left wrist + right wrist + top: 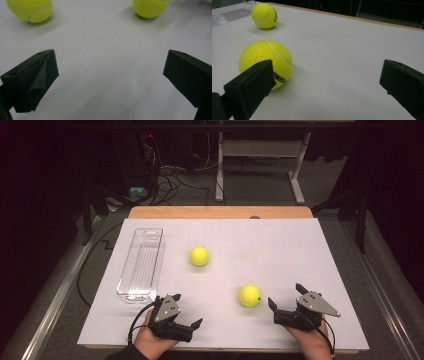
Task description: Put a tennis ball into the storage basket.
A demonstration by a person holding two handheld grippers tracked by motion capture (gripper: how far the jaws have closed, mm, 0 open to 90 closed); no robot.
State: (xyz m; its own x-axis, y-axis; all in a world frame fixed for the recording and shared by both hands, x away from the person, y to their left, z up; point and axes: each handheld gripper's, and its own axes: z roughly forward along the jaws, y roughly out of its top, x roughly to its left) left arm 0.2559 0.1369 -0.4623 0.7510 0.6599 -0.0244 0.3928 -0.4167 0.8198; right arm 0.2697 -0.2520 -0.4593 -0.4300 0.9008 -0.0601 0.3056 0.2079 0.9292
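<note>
Both grippers are resting at the near edge of the white worktop (pixel 280 250), fingers spread wide and holding nothing. Just ahead of the right gripper (pixel 286 300) a tennis ball (pixel 249 296) is sitting; the left gripper (pixel 187 312) is pointing toward it. Farther off, a second ball (pixel 199 256) is lying beside a clear tray (pixel 141 265).

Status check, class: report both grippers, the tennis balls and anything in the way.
Left gripper open, right gripper open, both empty. Near ball just left of right gripper; far ball mid-table. Tray empty. Path clear.
</note>
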